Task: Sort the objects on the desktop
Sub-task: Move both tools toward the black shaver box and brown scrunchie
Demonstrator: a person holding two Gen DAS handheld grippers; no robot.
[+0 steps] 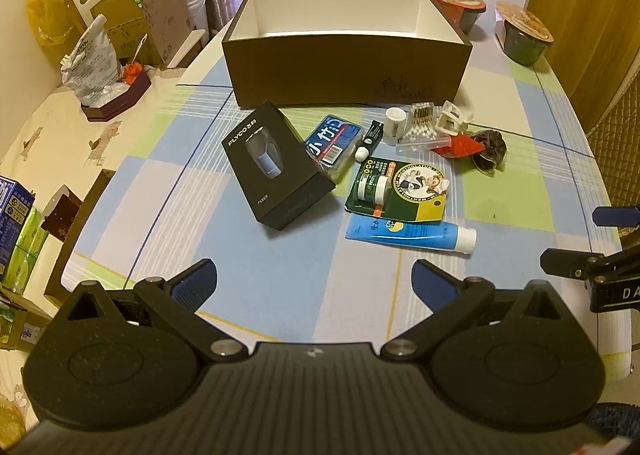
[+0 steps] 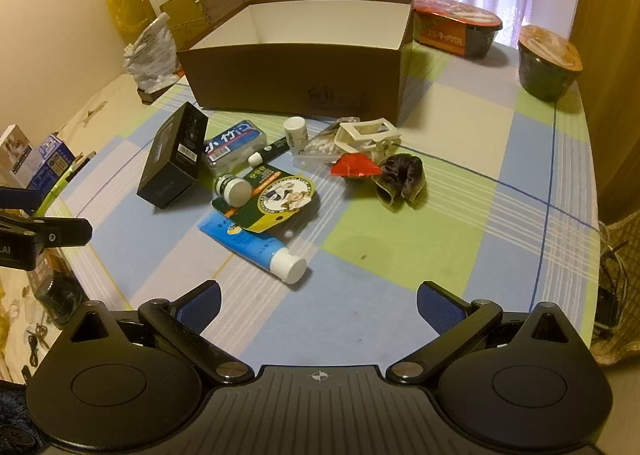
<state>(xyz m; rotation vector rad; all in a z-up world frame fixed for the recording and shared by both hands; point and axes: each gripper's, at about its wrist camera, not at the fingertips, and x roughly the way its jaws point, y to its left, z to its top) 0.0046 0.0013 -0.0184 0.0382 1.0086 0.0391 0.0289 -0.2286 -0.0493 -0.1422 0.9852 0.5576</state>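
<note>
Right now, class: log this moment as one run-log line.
left gripper open, empty | right gripper open, empty | brown box appears empty | blue tube on table

brown box (image 1: pixel 347 73): 1 | noodle bowls (image 2: pixel 550 65): 2 | black carton (image 1: pixel 276 166): 1 | blue tube (image 1: pixel 412 234): 1

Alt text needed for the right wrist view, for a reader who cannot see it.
The open right gripper hovers over a checked tablecloth, holding nothing. Ahead lie a blue tube, a black box, a dark scrunchie and other small items, before an empty brown box.
</note>
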